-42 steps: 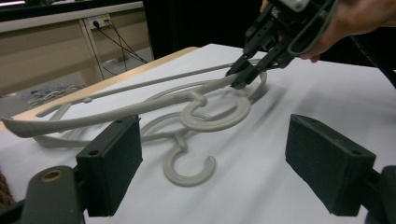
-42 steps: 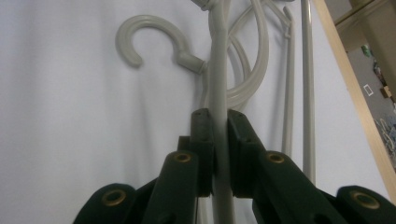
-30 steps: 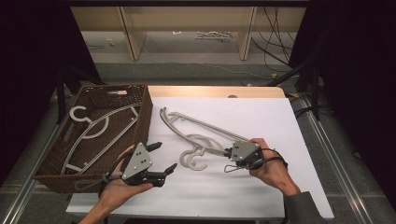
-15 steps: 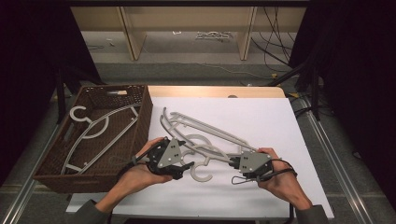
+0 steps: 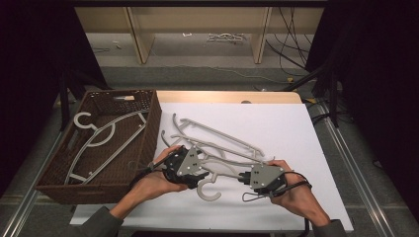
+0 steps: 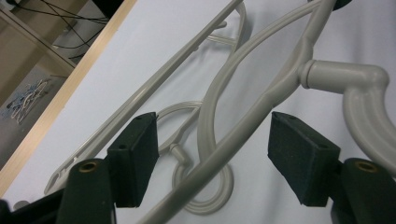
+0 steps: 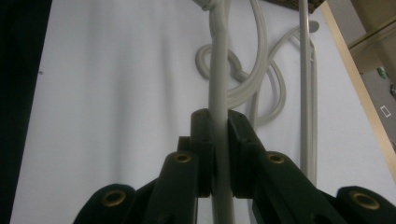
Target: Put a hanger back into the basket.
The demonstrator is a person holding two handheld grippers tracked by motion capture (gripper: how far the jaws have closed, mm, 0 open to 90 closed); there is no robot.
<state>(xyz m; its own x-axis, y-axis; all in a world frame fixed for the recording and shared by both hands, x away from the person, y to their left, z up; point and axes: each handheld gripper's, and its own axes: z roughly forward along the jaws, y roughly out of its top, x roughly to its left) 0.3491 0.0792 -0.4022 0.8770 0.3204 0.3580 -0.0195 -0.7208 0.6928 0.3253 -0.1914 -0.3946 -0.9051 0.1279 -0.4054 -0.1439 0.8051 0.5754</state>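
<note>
Pale grey plastic coat hanger [image 5: 225, 165] lay flat on white surface [image 5: 296, 133], long axis L to R between both hands. Right claw [image 7: 218, 154] clamped tight on one arm. Left claw [image 6: 212, 161], closing but still apart, straddled shoulder by hook; pads not touching.

From above, even overhead light falls on the white worktop [image 5: 296, 148], which is bright but not blown out, while both sides of the room sink into near black. Shadows under the grey hangers [image 5: 217, 143] are soft and faint. The high view is slightly soft throughout. In the left gripper view the near black fingers [image 6: 133, 158] are a little blurred; in the right gripper view the fingers [image 7: 201, 154] are dark and underexposed, and a black band runs down the left edge.
</note>
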